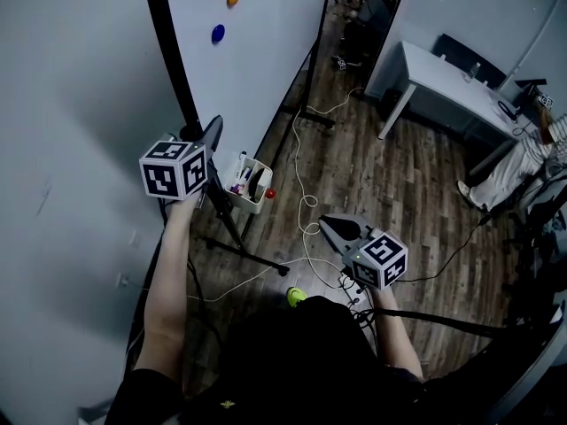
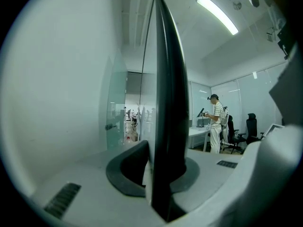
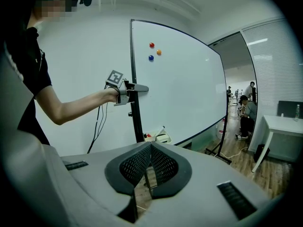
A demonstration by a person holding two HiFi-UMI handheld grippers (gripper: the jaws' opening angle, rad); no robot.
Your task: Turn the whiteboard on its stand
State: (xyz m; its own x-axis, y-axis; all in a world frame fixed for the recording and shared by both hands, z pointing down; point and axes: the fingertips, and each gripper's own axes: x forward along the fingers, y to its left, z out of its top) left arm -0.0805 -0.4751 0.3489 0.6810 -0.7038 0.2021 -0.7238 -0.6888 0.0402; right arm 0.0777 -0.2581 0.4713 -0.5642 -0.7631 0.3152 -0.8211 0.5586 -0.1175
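Observation:
The whiteboard [image 1: 257, 51] stands upright on its black stand, with red, orange and blue magnets near its top. Its black side frame [image 1: 173, 51] runs down to my left gripper [image 1: 213, 133], which is shut on that edge at arm's length. In the left gripper view the dark frame [image 2: 168, 103] rises between the two pads of the left gripper [image 2: 158, 174]. The right gripper view shows the whiteboard [image 3: 189, 93] face-on and the left gripper [image 3: 135, 88] clamped on its frame. My right gripper [image 1: 330, 224] hangs lower, away from the board, shut with nothing between its meshed pads [image 3: 137, 164].
A white marker tray [image 1: 250, 181] hangs below the board. The stand's feet [image 1: 314, 118] and several cables [image 1: 306, 202] lie on the wooden floor. A white desk [image 1: 443, 78] stands at the back right, with a seated person [image 1: 368, 11] behind and another person [image 1: 523, 162] at the right.

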